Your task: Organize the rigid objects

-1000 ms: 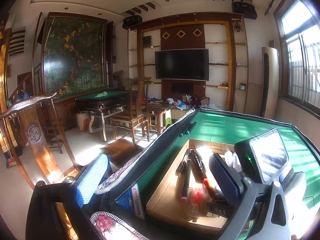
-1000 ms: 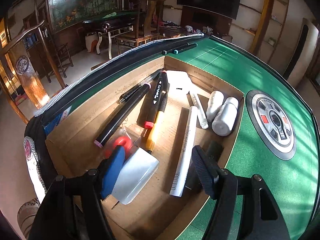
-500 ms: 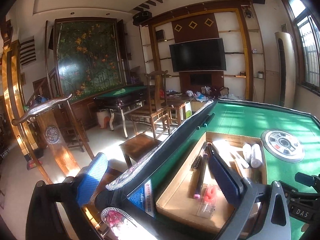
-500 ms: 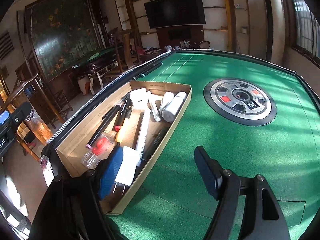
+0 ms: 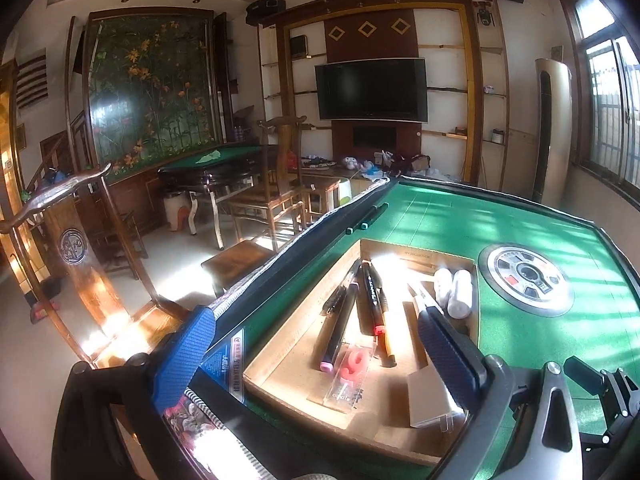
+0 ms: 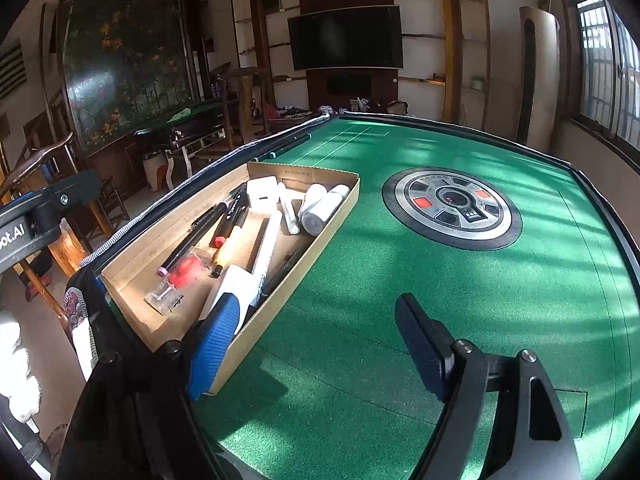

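Right gripper [image 6: 316, 344] hovering at lower centre of its view, jaws spreading wider, nothing between them but green felt; left blue pad overlapping the near corner of the cardboard tray [image 6: 320, 240]. Left gripper [image 5: 320, 356] gaping wide at bottom of its view, released, empty, straddling the table rail and tray; right pad covering part of a white block [image 5: 428, 404]. Both pointing down and forward; no hand visible, only tool frames cut off at bottom edges. Tray sitting centre-left on the green table [image 6: 440, 300], holding black markers [image 6: 196, 236], white tubes [image 6: 322, 208], a clear packet with red piece [image 6: 180, 276]; labels washed out in sun glare.
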Available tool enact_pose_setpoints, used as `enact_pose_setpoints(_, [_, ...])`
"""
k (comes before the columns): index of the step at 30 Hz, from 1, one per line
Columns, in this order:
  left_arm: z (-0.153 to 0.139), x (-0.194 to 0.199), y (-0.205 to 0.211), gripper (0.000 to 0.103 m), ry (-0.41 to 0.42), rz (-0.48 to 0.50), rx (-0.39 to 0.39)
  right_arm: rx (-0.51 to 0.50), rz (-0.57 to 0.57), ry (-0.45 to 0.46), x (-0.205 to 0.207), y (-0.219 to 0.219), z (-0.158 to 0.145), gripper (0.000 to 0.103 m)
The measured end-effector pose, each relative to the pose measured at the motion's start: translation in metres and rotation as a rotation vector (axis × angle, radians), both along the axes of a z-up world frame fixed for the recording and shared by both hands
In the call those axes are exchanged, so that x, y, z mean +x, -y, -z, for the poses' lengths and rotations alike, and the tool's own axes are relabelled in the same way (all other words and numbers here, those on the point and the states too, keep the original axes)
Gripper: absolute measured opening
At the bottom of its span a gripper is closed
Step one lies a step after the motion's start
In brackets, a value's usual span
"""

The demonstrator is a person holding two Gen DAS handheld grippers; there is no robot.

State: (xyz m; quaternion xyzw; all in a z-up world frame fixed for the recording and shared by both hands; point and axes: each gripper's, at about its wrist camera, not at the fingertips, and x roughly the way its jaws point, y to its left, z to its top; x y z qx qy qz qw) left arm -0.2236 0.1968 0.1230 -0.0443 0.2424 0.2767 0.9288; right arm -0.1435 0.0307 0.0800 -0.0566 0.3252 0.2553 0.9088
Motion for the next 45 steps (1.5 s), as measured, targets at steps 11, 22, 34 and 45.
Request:
enact_pose_setpoints(11, [0.004,-0.002,-0.003,0.102,-0.019,-0.013,-0.013,-0.008,-0.003,0.001,-0.004,-0.002,0.002,0.081])
enact_pose_setpoints(22, [0.012,0.000,-0.009,0.102,-0.045,-0.008,-0.048,-0.098,-0.028,0.033,-0.015,-0.021,0.006,0.083])
enact_pose_setpoints(34, [0.021,0.004,-0.016,0.102,-0.071,0.005,-0.096,-0.156,-0.046,0.026,-0.015,-0.036,0.007,0.083])
enact_pose_setpoints(45, [0.031,0.008,-0.024,0.102,-0.099,0.004,-0.132,-0.175,-0.050,0.024,-0.013,-0.043,0.007,0.083])
